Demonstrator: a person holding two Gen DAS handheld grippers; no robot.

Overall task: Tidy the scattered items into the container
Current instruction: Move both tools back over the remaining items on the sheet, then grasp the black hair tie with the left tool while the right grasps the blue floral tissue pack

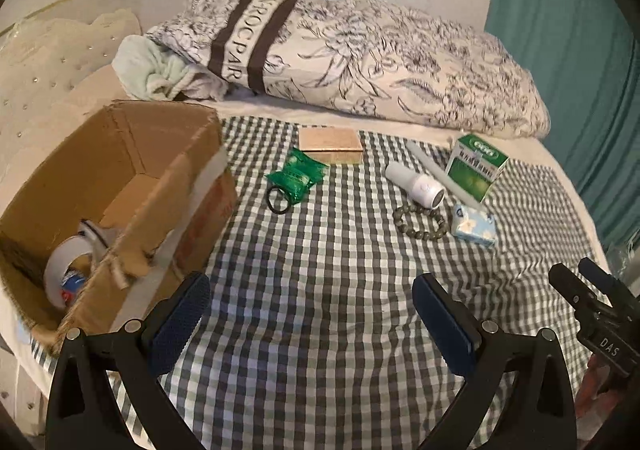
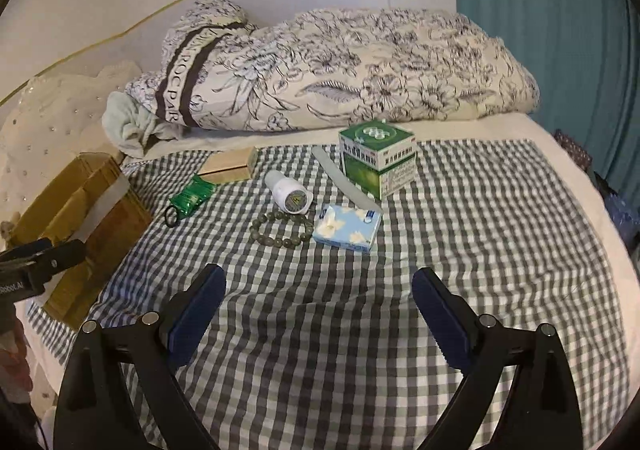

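Checked green-and-white cloth [image 1: 320, 270] covers the bed I am working over. My cardboard box [image 1: 132, 154] sits at its left edge, mouth up, with a tape roll [image 1: 66, 266] inside. Scattered beyond: a green sachet [image 1: 297, 176] touching a black hair tie [image 1: 279, 201], a flat tan box [image 1: 331, 141], a white bottle [image 2: 287, 194] lying with its cap end toward me, a bead bracelet [image 2: 281, 230], a blue flowered tissue pack [image 2: 347, 230], a long pale stick [image 2: 347, 180] running diagonally, and an upright green medicine carton [image 2: 377, 158] printed with Chinese text I cannot read. Behind, a folded floral quilt [image 1: 360, 62] shows "ROC PAR". My left gripper [image 1: 310, 314] and right gripper [image 2: 320, 304] both hang spread wide, holding nothing.
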